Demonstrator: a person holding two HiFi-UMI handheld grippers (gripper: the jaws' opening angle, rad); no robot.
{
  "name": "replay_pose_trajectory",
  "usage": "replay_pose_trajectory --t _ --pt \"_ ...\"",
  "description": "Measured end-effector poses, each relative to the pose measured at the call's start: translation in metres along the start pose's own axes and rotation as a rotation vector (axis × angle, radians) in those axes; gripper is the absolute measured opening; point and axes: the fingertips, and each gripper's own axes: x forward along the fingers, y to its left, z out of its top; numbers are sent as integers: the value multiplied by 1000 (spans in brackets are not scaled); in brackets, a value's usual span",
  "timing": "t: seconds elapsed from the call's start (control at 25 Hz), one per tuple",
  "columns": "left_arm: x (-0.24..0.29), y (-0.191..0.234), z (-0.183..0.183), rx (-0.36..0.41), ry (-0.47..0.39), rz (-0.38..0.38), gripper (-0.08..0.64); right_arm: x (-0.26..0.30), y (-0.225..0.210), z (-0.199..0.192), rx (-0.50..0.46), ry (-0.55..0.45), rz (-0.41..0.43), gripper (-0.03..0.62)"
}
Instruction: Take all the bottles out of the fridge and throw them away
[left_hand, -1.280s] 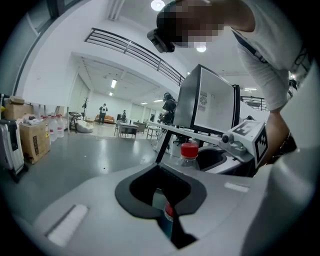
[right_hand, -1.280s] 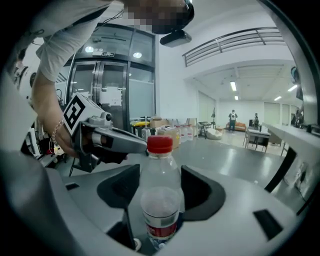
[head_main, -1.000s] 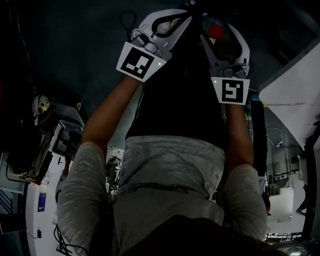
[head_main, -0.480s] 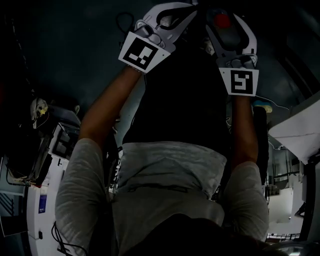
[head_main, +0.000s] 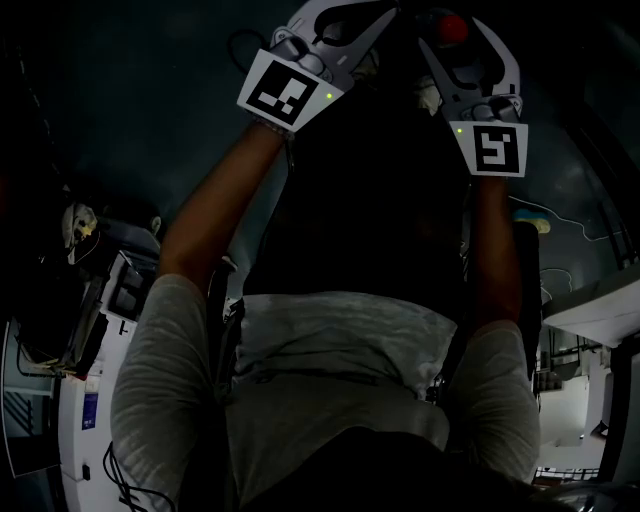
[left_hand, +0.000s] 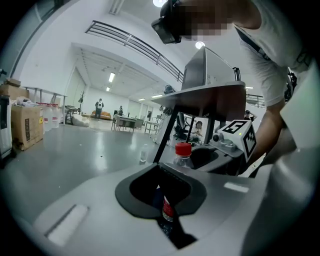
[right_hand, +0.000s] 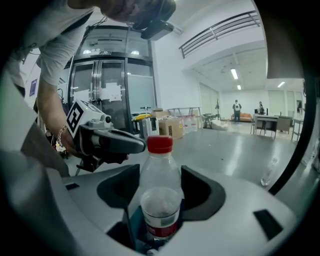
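Note:
My right gripper (right_hand: 157, 227) is shut on a clear plastic bottle (right_hand: 160, 185) with a red cap and a red label, which stands upright between the teal pads. The head view shows that bottle's red cap (head_main: 455, 27) inside the right gripper (head_main: 462, 45) at the top. My left gripper (head_main: 335, 22) is held up beside it. In the left gripper view the jaws (left_hand: 167, 222) stand close together around a second bottle (left_hand: 167, 209), of which only a red label shows. The right-hand bottle's cap (left_hand: 183, 149) appears just beyond.
A clear bottle (right_hand: 268, 172) stands on the grey hall floor, also seen as a small bottle (left_hand: 143, 152) in the left gripper view. Cardboard boxes (left_hand: 24, 126) stand at the left. A white unit on black legs (left_hand: 207, 87) is close ahead. Glass doors (right_hand: 107, 95) stand behind.
Both grippers have risen toward the top of the head view, the right one still carrying its red-capped bottle. The white surface at the right has slid out of view.

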Motion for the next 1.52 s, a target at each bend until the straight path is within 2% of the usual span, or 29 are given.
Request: replay_pose_trajectory --t 0.4,0.68,0.96,1.2,1.52 --pt "18 1 -13 -10 2 -11 8 9 -8 -26 44 2 18 265" --pt "8 -12 6 -7 9 -16 8 -8 -2 -4 62 -18 -6 267" --pt "-20 -41 68 -31 -4 -20 8 -48 12 63 122 -57 -35 265" --pt "-49 -71 130 -61 -17 -18 8 -81 40 128 128 -75 -26 261" --pt "-96 -97 222 -84 -61 -2 8 -131 57 222 163 -102 -23 183"
